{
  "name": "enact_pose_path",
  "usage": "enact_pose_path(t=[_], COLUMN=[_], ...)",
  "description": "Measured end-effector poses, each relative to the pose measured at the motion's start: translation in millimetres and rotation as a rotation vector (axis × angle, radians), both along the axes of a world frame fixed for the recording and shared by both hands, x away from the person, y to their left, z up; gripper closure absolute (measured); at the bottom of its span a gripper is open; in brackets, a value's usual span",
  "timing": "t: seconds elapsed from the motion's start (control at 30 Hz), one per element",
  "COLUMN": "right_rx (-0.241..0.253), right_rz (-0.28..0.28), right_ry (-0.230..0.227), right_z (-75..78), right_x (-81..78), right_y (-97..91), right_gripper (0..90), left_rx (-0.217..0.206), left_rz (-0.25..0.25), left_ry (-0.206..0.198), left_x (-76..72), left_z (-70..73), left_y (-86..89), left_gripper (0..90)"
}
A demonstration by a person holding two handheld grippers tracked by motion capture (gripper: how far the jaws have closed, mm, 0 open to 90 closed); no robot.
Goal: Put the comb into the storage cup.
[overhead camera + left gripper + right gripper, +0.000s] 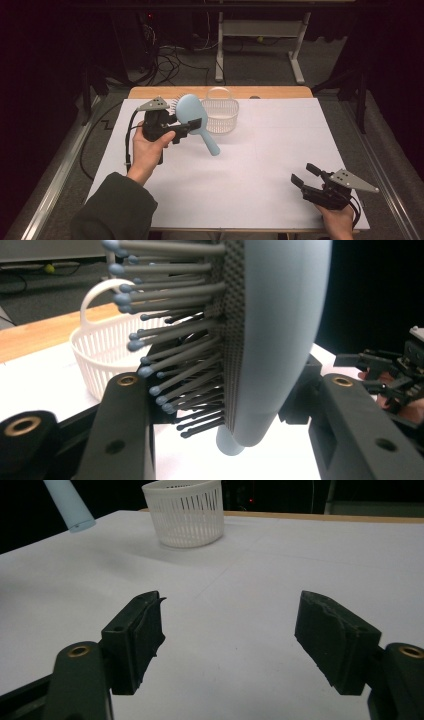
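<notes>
1 hairbrush (192,116), handle end cut off in the right gripper view.

No legible text, label, brand, number or sign in any view. Checked: hairbrush (280,340) between the left gripper's jaws, plain blue, unmarked; white basket (185,512) ahead of the right gripper's jaws, unmarked; white table cover (270,165), blank. Jaw faces themselves carry no markings.
</notes>
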State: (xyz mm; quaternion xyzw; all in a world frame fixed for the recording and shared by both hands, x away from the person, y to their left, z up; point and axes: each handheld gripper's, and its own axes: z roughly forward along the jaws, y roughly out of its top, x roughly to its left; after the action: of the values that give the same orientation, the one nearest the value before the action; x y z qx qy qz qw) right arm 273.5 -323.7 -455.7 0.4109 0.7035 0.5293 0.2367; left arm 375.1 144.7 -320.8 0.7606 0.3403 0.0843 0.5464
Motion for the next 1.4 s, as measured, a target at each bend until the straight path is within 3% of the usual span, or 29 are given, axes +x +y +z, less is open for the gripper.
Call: enact_pose_path(t=[0.3, 0.4, 0.5, 0.87, 1.4], right_rx=[0.004, 0.017, 0.01, 0.012, 0.015], right_rz=[-0.004, -0.03, -0.029, -0.027, -0.031], right_ry=[-0.011, -0.011, -0.012, -0.003, -0.004], right_z=[0.2, 0.5, 0.2, -0.2, 0.1], right_x=[-1.9, -2.3, -3.7, -2.6, -2.7], right_y=[0.1, 1.0, 0.8, 1.3, 0.8], right_gripper=[26.4, 26.1, 26.1, 25.7, 25.8], left_rx=[-0.005, -0.01, 0.005, -0.003, -0.016], left_rz=[0.004, 0.014, 0.018, 0.026, 0.063], left_ry=[-0.018, -0.026, -0.025, -0.036, -0.016], left_x=[9.5, 12.6, 17.9, 28.5, 50.7], left_z=[11.0, 12.6, 14.3, 22.6, 25.8], left_y=[-8.6, -11.6, -14.8, -26.3, -28.8], left_gripper=[53.2, 53.2, 53.2, 53.3, 53.3])
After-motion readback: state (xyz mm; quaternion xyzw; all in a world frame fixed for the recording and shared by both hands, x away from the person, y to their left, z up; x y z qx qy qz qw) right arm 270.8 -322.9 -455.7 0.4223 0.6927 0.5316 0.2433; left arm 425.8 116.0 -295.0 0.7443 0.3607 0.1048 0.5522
